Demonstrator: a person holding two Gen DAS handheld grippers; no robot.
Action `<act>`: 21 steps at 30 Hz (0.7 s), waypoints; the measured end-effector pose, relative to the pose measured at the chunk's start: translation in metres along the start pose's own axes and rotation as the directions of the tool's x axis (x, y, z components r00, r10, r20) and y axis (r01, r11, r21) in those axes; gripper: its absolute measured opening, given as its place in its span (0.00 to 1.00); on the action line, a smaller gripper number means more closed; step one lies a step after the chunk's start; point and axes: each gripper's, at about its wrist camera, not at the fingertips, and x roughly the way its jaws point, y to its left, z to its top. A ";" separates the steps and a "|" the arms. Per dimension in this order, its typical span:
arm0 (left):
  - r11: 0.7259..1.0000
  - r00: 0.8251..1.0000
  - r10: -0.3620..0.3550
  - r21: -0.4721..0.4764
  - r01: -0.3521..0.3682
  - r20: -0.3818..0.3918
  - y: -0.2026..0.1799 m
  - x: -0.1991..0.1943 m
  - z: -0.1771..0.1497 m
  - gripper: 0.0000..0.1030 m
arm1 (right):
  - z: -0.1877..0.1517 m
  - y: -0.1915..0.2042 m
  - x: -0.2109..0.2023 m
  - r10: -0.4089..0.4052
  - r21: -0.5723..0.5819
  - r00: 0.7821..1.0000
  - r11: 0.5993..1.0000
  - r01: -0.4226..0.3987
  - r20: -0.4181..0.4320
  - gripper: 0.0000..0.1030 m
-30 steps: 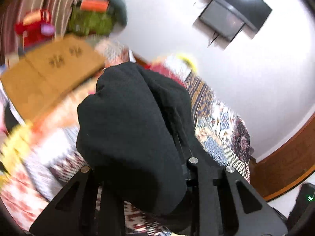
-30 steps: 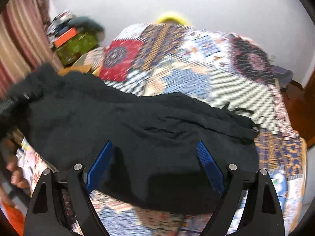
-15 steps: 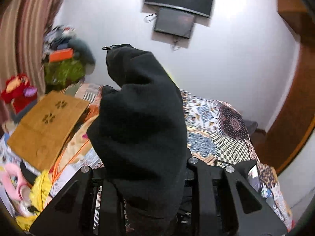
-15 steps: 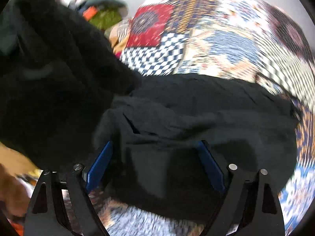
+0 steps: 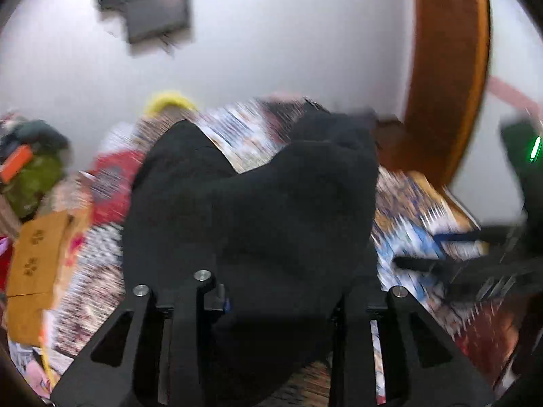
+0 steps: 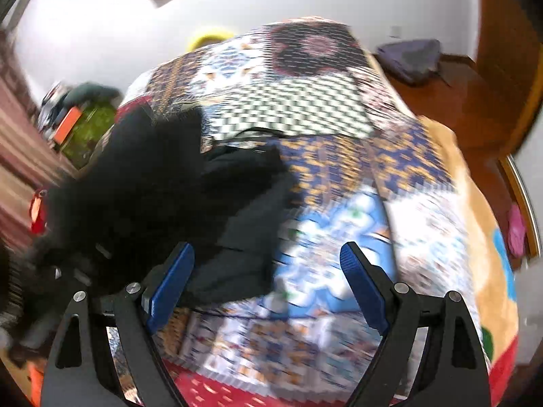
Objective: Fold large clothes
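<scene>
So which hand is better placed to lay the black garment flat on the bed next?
Left. Its tool has the black garment bunched between its fingers, though the jaws are opening. The right tool stands wide open and holds nothing, with the garment off to its left and only the patterned bedspread ahead.

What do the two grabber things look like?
Both are black frames of angled bars with triangular cut-outs and small silver screws. The right gripper has two bright blue pads on its fingers. The left gripper shows a bit of blue too, mostly hidden. No cables or sleeves are clear.
</scene>
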 end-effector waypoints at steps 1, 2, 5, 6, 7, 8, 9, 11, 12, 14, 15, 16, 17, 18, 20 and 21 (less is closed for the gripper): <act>0.999 0.997 -0.027 0.025 0.029 -0.071 -0.010 0.016 -0.009 0.37 | -0.003 -0.008 -0.004 -0.006 0.015 1.000 1.000 0.006 0.000 0.84; 0.998 0.992 -0.050 0.040 0.055 -0.114 -0.017 0.026 -0.015 0.41 | -0.001 -0.008 -0.004 -0.009 0.020 1.000 1.000 0.009 0.002 0.84; 0.994 0.986 -0.044 0.095 0.060 -0.162 -0.029 0.038 -0.034 0.55 | -0.004 -0.014 -0.013 -0.012 0.026 1.000 1.000 0.012 0.007 0.84; 0.992 0.987 -0.037 0.111 0.055 -0.158 -0.031 0.034 -0.035 0.60 | -0.004 -0.013 -0.015 -0.011 0.023 1.000 1.000 0.011 0.011 0.84; 0.991 0.985 -0.051 0.113 0.070 -0.162 -0.034 0.029 -0.035 0.67 | -0.003 -0.010 -0.018 -0.011 0.018 1.000 1.000 0.011 0.016 0.84; 0.990 0.983 -0.075 0.104 0.094 -0.167 -0.032 0.024 -0.034 0.70 | -0.003 -0.008 -0.021 -0.010 0.013 1.000 1.000 0.009 0.021 0.84; 0.989 0.981 -0.090 0.098 0.108 -0.170 -0.034 0.021 -0.033 0.74 | -0.002 -0.003 -0.024 -0.003 0.006 1.000 1.000 0.003 0.029 0.84; 0.990 0.979 -0.098 0.087 0.115 -0.181 -0.028 0.009 -0.029 0.76 | -0.001 -0.001 -0.027 0.013 -0.009 0.999 1.000 -0.013 0.042 0.84; 0.990 0.979 -0.092 0.086 0.109 -0.184 -0.034 0.003 -0.030 0.76 | 0.000 0.003 -0.028 0.023 -0.023 0.998 1.000 -0.021 0.050 0.84; 0.991 0.981 -0.093 0.076 0.107 -0.173 -0.031 -0.009 -0.032 0.76 | 0.004 0.013 -0.029 0.037 -0.050 0.997 0.998 -0.034 0.064 0.84; 0.992 0.982 -0.103 0.062 0.114 -0.159 -0.025 -0.020 -0.032 0.76 | 0.006 0.019 -0.029 0.047 -0.064 0.997 0.997 -0.042 0.069 0.84; 0.991 0.982 -0.113 0.050 0.121 -0.149 -0.019 -0.026 -0.031 0.76 | 0.008 0.027 -0.029 0.057 -0.079 0.996 0.996 -0.052 0.071 0.84; 0.991 0.983 -0.117 0.043 0.124 -0.141 -0.016 -0.031 -0.030 0.76 | 0.010 0.034 -0.028 0.069 -0.094 0.995 0.994 -0.062 0.073 0.84; 0.992 0.985 -0.116 0.038 0.121 -0.125 -0.012 -0.039 -0.029 0.77 | 0.012 0.041 -0.028 0.079 -0.106 0.994 0.992 -0.071 0.077 0.84; 0.994 0.991 -0.103 0.031 0.106 -0.081 -0.001 -0.057 -0.027 0.78 | 0.014 0.055 -0.025 0.103 -0.131 0.992 0.987 -0.092 0.077 0.84; 0.995 0.993 -0.097 0.023 0.099 -0.061 0.006 -0.065 -0.026 0.81 | 0.015 0.061 -0.023 0.116 -0.142 0.991 0.984 -0.104 0.072 0.84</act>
